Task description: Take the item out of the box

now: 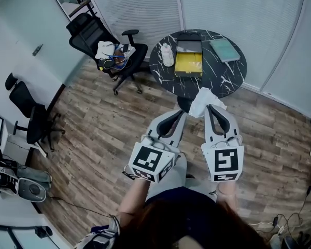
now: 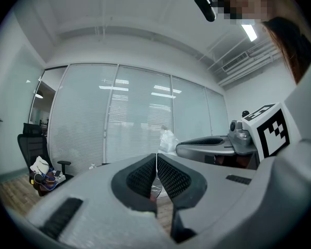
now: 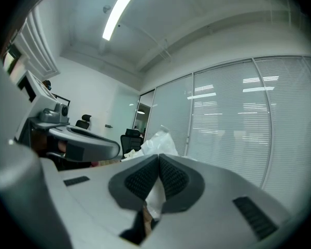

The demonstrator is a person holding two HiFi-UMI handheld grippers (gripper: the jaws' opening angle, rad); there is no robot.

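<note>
An open box (image 1: 188, 62) with a yellow inside lies on the round black marble table (image 1: 223, 79), far ahead of both grippers. My right gripper (image 1: 211, 108) is shut on a crumpled white wrapper (image 1: 201, 98), held in the air over the floor near the table's front edge. In the right gripper view the wrapper (image 3: 156, 140) sticks out past the closed jaws. My left gripper (image 1: 178, 117) hangs beside it on the left, shut, with nothing between its pads (image 2: 168, 176). The left gripper view also shows the wrapper (image 2: 168, 138) at the right gripper's tip.
A teal flat box (image 1: 224, 50) and a white object (image 1: 167, 54) lie on the table beside the open box. A black office chair (image 1: 113, 53) with clutter stands left of the table, another chair (image 1: 30, 114) further left. Blinds and glass walls stand behind the table.
</note>
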